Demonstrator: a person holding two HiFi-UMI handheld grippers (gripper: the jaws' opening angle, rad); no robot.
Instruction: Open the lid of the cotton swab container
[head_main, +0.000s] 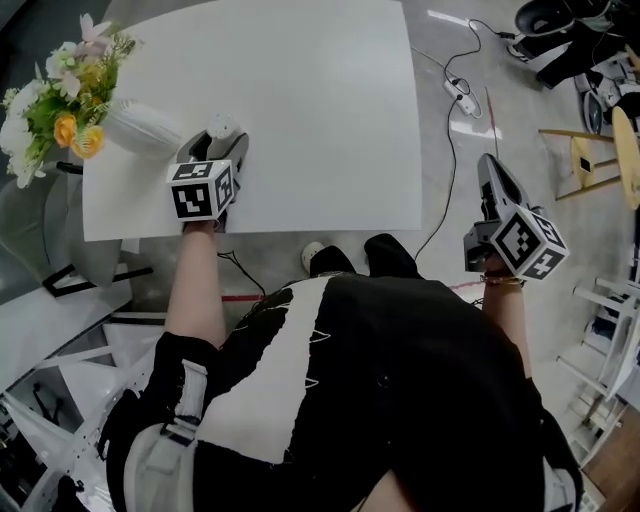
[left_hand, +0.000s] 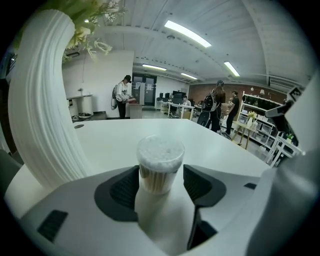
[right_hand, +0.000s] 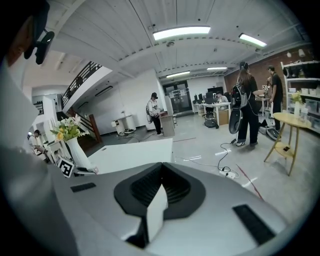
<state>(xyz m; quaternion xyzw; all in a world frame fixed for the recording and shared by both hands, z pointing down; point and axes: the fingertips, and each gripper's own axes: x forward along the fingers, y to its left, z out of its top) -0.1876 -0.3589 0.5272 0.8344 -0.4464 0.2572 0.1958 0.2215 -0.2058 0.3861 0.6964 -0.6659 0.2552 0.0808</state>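
The lid seems still on — the cotton swab container (left_hand: 160, 159) is straddled, ungripped, by the wide-spread left gripper (left_hand: 161, 184); the right gripper (right_hand: 159, 181) is kept closed, empty.

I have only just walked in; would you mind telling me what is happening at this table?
A person holding a gripper in each hand is working at a white table. The left gripper is at the cotton swab container, which stands upright between its open jaws beside a white vase of flowers; the pads are not pressing on it. The container's lid appears to be on. The right gripper is shut and empty, held off to the side over the floor, away from the table.
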